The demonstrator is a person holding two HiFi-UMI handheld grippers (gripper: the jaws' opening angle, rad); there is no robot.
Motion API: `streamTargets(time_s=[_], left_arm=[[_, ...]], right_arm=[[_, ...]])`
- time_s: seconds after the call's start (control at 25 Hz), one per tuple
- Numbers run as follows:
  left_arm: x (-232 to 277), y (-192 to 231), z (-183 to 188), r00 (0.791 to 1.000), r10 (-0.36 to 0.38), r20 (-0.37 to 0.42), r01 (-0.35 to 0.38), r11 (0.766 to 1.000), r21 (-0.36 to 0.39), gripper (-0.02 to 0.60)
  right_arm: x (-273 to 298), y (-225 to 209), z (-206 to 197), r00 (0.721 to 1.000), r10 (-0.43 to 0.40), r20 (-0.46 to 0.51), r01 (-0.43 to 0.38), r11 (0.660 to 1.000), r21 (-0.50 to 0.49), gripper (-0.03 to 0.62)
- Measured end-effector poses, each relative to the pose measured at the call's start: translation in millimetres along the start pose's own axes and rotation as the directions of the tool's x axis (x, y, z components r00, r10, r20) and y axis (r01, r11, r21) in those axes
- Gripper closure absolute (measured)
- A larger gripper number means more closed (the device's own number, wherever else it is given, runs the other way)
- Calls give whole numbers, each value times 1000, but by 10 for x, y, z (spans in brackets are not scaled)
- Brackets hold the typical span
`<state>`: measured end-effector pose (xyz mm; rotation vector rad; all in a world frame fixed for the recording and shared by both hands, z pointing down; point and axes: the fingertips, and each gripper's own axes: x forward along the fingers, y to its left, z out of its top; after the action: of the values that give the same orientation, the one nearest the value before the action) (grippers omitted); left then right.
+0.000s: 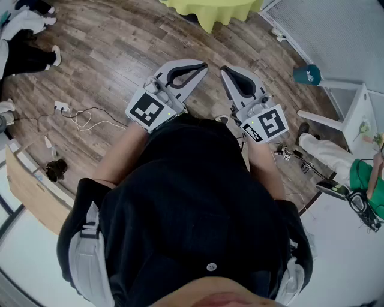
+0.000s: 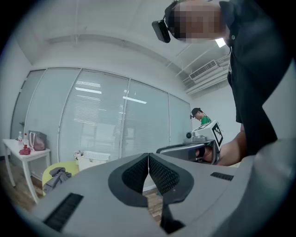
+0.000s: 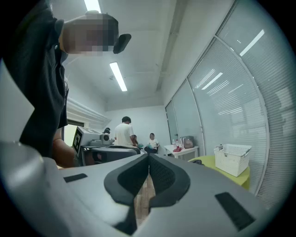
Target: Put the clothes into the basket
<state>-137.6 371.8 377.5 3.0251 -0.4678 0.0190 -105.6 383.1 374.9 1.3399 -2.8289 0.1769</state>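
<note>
Both grippers are held side by side in front of the person's body, above the wooden floor, and neither holds anything. My left gripper (image 1: 202, 66) is shut, its ribbed pads pressed together (image 2: 148, 155). My right gripper (image 1: 224, 69) is shut too, its pads meeting (image 3: 148, 155). Some way off, a white basket (image 2: 92, 160) (image 3: 232, 159) stands on a yellow-green table (image 2: 48, 172) (image 3: 233, 179). A grey garment (image 2: 56, 178) lies on that table left of the basket. Only the table's edge (image 1: 210, 11) shows at the top of the head view.
A white side table (image 2: 22, 155) with small items stands by the glass wall. White cables (image 1: 84, 117) lie on the floor to the left. A person in green (image 1: 366, 180) is at a white desk on the right. Other people (image 3: 125, 132) are at the far end.
</note>
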Motion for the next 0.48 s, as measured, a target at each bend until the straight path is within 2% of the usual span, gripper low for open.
streamTargets(time_s=[0.2, 0.48], left_arm=[[-56, 9, -20, 1000, 16, 5, -16, 1000, 10, 571], [-277, 84, -94, 998, 38, -41, -38, 999, 12, 571]], right_arm=[[8, 61, -11, 1000, 21, -20, -22, 1000, -8, 569], [123, 135, -76, 999, 18, -40, -18, 1000, -7, 569]])
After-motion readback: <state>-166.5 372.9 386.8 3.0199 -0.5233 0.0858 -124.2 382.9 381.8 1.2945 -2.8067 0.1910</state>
